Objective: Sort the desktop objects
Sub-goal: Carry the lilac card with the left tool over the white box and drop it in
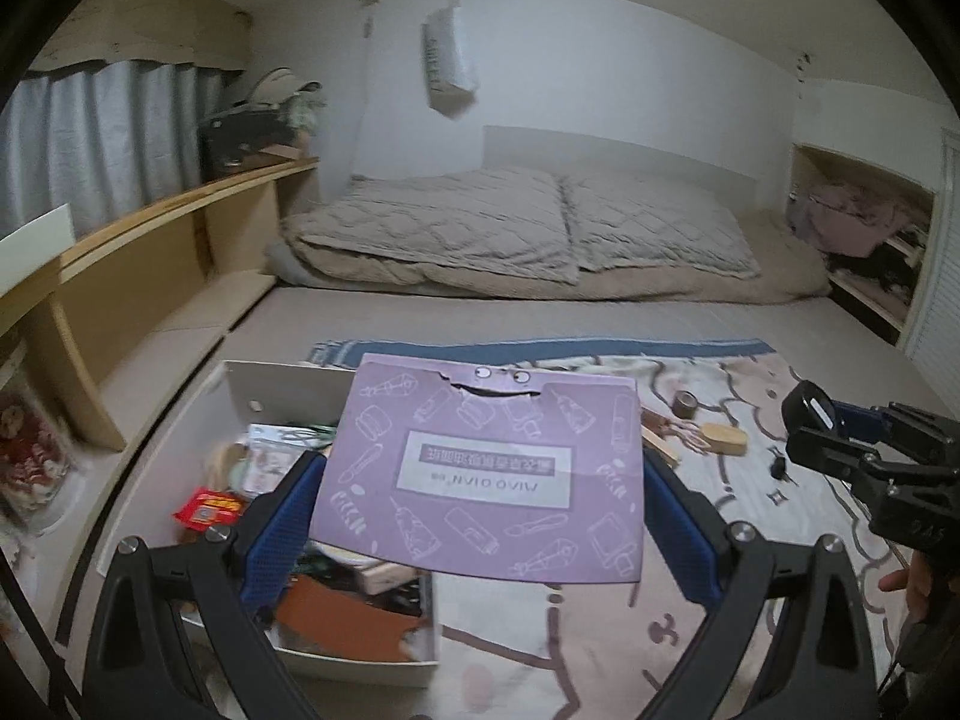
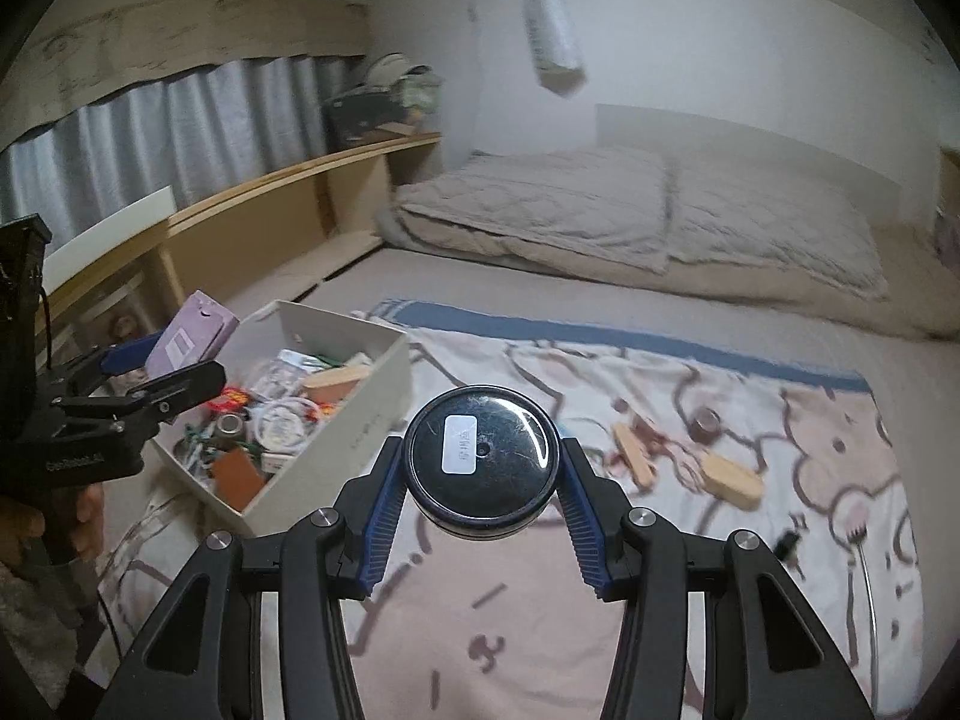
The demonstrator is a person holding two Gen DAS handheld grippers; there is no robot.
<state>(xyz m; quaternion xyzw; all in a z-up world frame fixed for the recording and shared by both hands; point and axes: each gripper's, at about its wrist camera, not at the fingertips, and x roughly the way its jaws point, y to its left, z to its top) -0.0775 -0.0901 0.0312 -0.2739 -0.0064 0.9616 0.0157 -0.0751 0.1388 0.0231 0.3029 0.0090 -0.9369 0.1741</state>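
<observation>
My left gripper (image 1: 480, 498) is shut on a flat purple box (image 1: 480, 468) printed with white drawings, held in the air over the near end of a white storage box (image 1: 288, 384). In the right wrist view the purple box (image 2: 192, 333) and the left gripper (image 2: 159, 372) hover above the white storage box (image 2: 366, 420), which holds several small items. My right gripper (image 2: 480, 498) is shut on a round black tin (image 2: 480, 459) with a white label, held above the patterned blanket (image 2: 600, 570). The tin (image 1: 807, 408) shows at the right in the left wrist view.
On the blanket lie wooden pieces (image 2: 729, 477), a small brown jar (image 2: 705, 423) and a small black clip (image 2: 786, 543). Folded beige bedding (image 2: 630, 222) lies behind, with a wooden shelf (image 2: 270, 204) along the left wall. A hand (image 2: 36, 528) grips the left tool's handle.
</observation>
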